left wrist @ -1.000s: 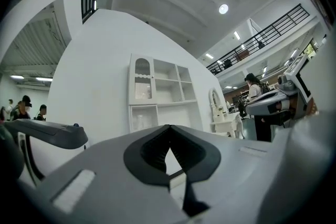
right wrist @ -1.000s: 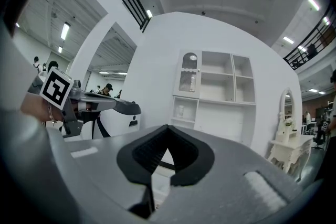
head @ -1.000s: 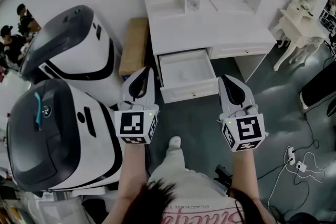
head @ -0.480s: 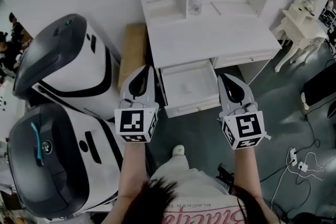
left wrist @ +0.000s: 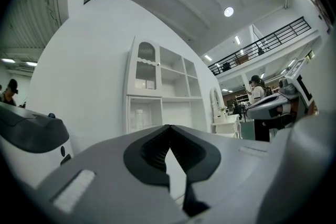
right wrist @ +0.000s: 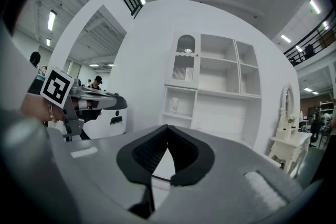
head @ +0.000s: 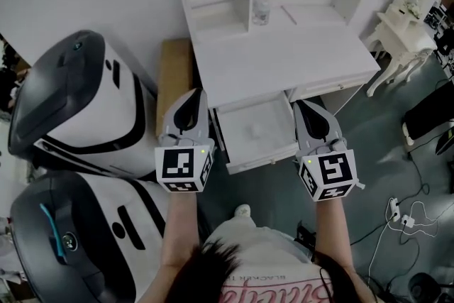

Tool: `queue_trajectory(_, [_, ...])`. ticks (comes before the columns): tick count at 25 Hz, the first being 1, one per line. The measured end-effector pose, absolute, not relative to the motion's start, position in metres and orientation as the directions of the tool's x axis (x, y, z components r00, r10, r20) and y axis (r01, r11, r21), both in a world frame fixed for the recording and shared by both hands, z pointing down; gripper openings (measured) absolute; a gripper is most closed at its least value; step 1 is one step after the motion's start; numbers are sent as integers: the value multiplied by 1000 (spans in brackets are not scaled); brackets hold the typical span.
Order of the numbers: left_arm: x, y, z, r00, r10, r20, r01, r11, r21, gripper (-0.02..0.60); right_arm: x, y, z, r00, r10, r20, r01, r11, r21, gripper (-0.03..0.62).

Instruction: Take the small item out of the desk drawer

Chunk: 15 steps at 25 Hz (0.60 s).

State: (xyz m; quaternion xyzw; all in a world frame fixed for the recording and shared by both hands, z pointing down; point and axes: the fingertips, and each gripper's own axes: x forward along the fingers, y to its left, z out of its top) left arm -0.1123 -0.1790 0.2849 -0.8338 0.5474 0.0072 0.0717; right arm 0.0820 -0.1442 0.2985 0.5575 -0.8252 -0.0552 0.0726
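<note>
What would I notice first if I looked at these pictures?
Probably the left gripper and right gripper, each with a black-and-white marker cube, flanking the open drawer of the white desk. Big white-and-dark machines stand at the left.

My left tool (head: 199,97) is just left of the open drawer (head: 264,155), beside its side wall. Jaws are closed together with nothing between them. My right tool (head: 303,106) is just right of the drawer, jaws also closed and empty. Both tools point level and forward, parallel. Marker cubes (head: 184,168) face up. My forearms (head: 177,223) run straight back, apart, on either side of the drawer.
</note>
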Motion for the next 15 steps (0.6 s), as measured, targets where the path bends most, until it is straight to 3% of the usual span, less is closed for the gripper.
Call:
queue_trajectory(4, [-114, -194, 289, 407, -909, -88, -912, -398, -101, 11, 80, -158, 303, -355, -932, 67, -918, 361, 164, 5])
queue_trajectory(15, [-115, -212, 296, 415, -906, -76, -908, -409, -90, 11, 78, -177, 311, -360, -929, 82, -923, 368, 116, 126])
